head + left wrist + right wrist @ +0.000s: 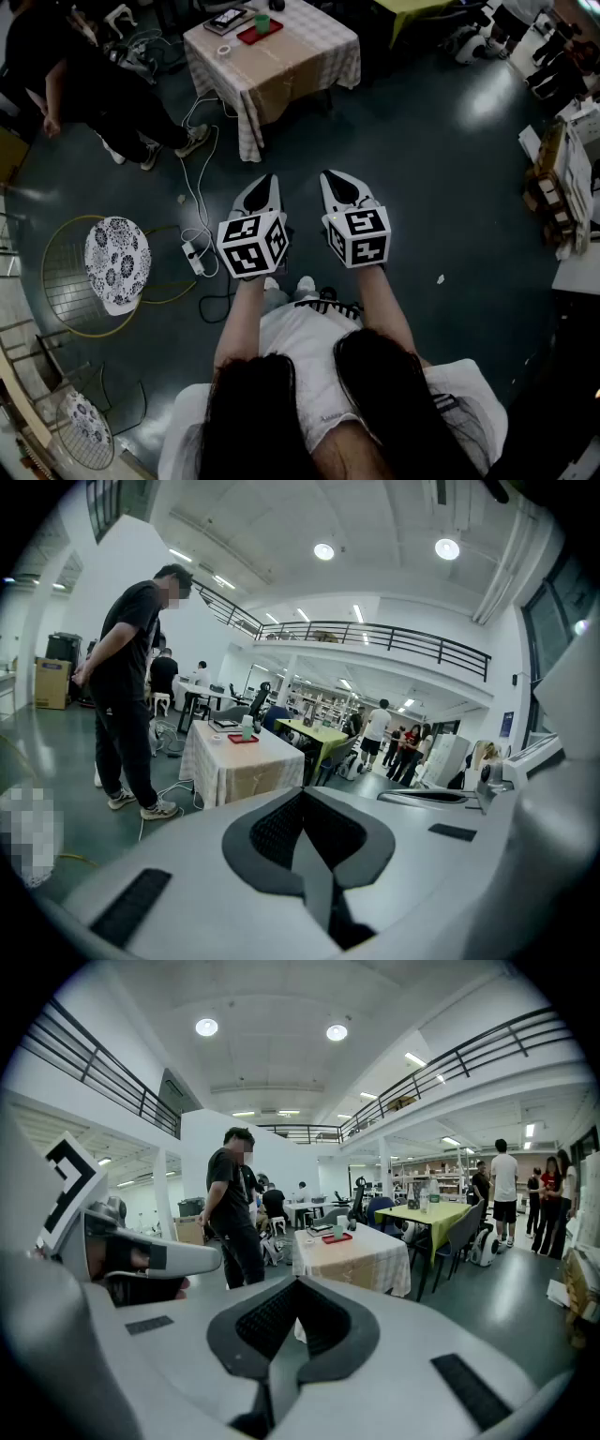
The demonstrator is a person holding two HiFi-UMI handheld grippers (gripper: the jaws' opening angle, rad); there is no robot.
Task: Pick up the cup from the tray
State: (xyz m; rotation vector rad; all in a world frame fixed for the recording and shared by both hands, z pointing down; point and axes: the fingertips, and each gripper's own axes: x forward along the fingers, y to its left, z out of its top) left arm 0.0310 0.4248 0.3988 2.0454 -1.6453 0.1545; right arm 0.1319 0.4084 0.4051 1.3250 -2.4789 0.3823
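Observation:
A pale green cup (262, 22) stands on a red tray (255, 36) on a table with a checked cloth (281, 70), far ahead across the floor. From the left gripper view the cup (247, 727) and tray (243, 740) look small; in the right gripper view the cup (338, 1230) stands on the tray (337, 1237). My left gripper (265, 183) and right gripper (335, 180) are held side by side at waist height, well short of the table. Both are shut, tips meeting, with nothing between them.
A person in black (94, 84) stands left of the table. A white cable (199, 178) and a power strip (192, 258) lie on the floor ahead left. A wire chair with a floral cushion (117, 258) is at my left. Boxes and shelves (562, 187) line the right.

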